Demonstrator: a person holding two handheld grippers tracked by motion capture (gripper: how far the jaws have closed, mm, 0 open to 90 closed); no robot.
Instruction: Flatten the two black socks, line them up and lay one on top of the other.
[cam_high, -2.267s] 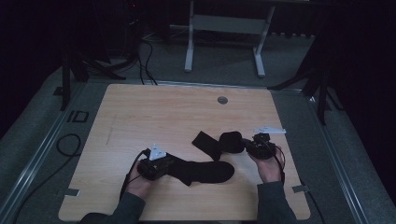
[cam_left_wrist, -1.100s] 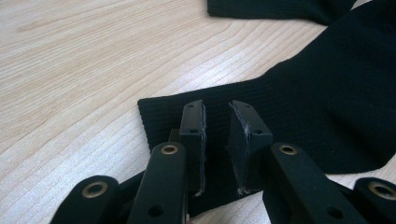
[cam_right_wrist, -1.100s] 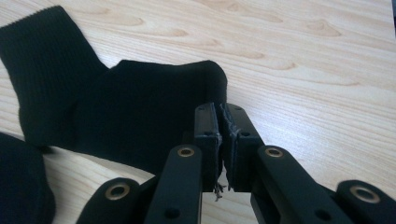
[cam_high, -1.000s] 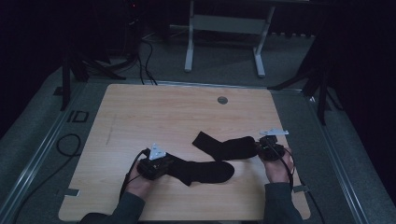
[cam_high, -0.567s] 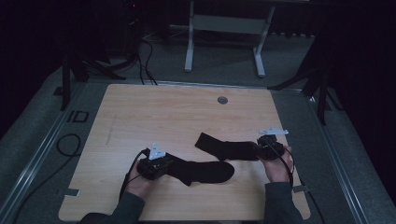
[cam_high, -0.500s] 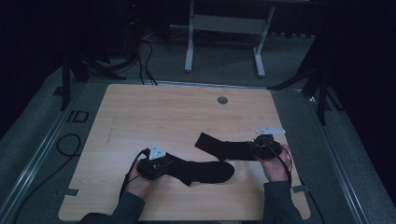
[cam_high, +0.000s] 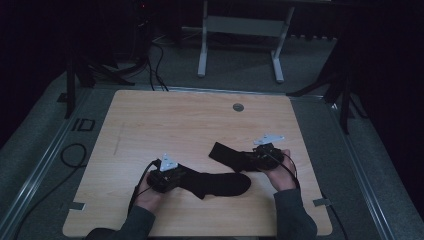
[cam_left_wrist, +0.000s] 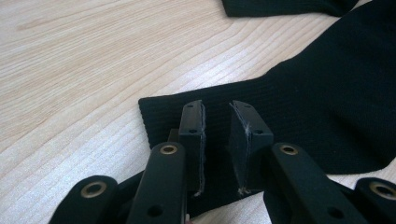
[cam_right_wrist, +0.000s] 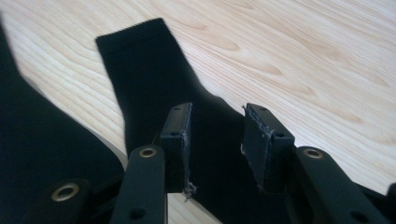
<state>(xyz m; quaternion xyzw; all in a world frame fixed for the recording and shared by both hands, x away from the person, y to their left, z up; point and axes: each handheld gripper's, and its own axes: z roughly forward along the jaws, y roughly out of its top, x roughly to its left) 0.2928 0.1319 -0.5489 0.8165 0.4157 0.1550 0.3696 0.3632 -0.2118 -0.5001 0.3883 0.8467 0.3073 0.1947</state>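
Two black socks lie on the wooden table (cam_high: 165, 120). The nearer sock (cam_high: 215, 184) lies flat, with its cuff under my left gripper (cam_high: 167, 177). In the left gripper view that sock (cam_left_wrist: 327, 102) lies beneath my left gripper (cam_left_wrist: 217, 109), whose jaws stand a narrow gap apart with no fabric pinched between them. The farther sock (cam_high: 227, 154) stretches leftward from my right gripper (cam_high: 260, 159). In the right gripper view the right gripper (cam_right_wrist: 217, 114) is open over that sock (cam_right_wrist: 144, 70), whose cuff points away from it. The nearer sock (cam_right_wrist: 37, 135) shows at the left.
A round grey grommet (cam_high: 238, 107) sits near the table's far edge. A metal stand (cam_high: 240, 30) and cables (cam_high: 150, 60) are on the floor beyond. The other sock's edge (cam_left_wrist: 280, 7) shows at the top of the left gripper view.
The right gripper pulled the folded farther sock rightward and laid it out flat, then shifted slightly left. The left gripper and nearer sock have stayed put.
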